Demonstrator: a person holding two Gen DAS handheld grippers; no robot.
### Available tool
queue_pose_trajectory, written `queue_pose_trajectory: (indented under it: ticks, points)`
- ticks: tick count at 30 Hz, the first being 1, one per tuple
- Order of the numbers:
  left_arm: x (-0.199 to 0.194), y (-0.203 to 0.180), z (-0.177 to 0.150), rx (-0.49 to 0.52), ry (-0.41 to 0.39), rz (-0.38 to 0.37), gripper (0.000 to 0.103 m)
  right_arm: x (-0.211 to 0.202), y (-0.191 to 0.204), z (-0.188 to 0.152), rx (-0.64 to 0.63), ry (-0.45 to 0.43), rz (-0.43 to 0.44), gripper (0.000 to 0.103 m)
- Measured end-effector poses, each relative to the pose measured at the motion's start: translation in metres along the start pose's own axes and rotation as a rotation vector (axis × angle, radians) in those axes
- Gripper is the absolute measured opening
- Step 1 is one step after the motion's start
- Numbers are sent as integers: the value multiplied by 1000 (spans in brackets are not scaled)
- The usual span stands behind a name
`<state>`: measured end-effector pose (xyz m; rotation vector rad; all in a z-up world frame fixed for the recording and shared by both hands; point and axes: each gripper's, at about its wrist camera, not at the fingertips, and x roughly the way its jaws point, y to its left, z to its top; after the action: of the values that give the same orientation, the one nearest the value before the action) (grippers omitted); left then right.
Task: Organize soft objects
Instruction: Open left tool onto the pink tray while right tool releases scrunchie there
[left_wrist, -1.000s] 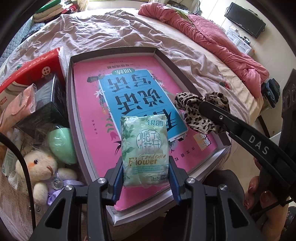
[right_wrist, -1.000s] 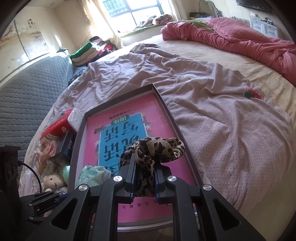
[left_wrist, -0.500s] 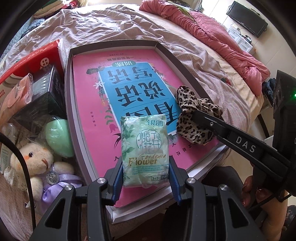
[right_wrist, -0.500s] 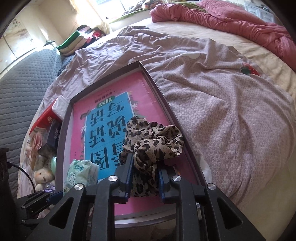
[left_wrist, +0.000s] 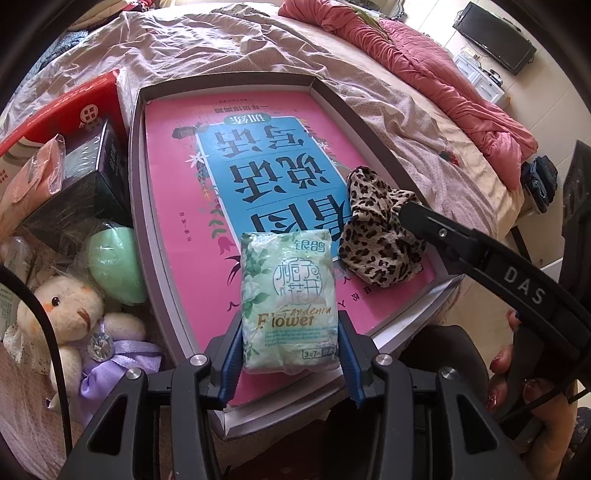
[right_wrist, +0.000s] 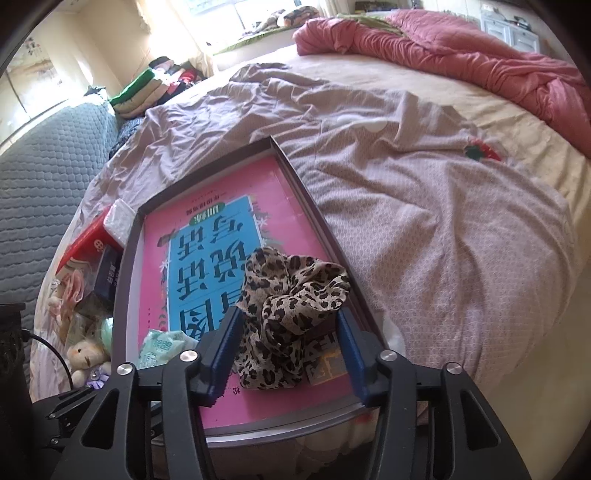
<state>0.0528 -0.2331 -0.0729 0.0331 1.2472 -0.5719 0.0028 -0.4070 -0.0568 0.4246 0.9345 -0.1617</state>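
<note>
Right gripper (right_wrist: 288, 354) jaws just opening, leopard-print fabric scrunchie (right_wrist: 291, 314) loose between them on pink-lined grey tray (left_wrist: 258, 79), near right corner.
Left gripper (left_wrist: 290, 363) clenched on green plastic tissue pack (left_wrist: 290, 302). Risk: fabric snagging right pad on withdrawal; pack slipping.

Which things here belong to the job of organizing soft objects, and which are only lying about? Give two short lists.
Part of the job:
- leopard-print scrunchie, lying in the tray; right tool has just been opening around it
- green tissue pack, gripped by left tool
- plush bear
- green sponge

Lying about:
- pink quilt
- red box
- dark box
</note>
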Motion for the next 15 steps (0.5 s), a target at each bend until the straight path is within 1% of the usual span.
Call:
queue_pose_trajectory:
  ticks: [6, 9, 15]
  points:
    - [-4, 1, -1, -2, -4, -20, 49, -18, 4, 2, -18, -73, -15, 67]
    - [-7, 0, -3, 11, -9, -7, 51, -20, 5, 3, -22, -86, -20, 70]
    - [-11, -1, -5, 21, -22, 12, 54, -35, 9, 4, -32, -157, -13, 75]
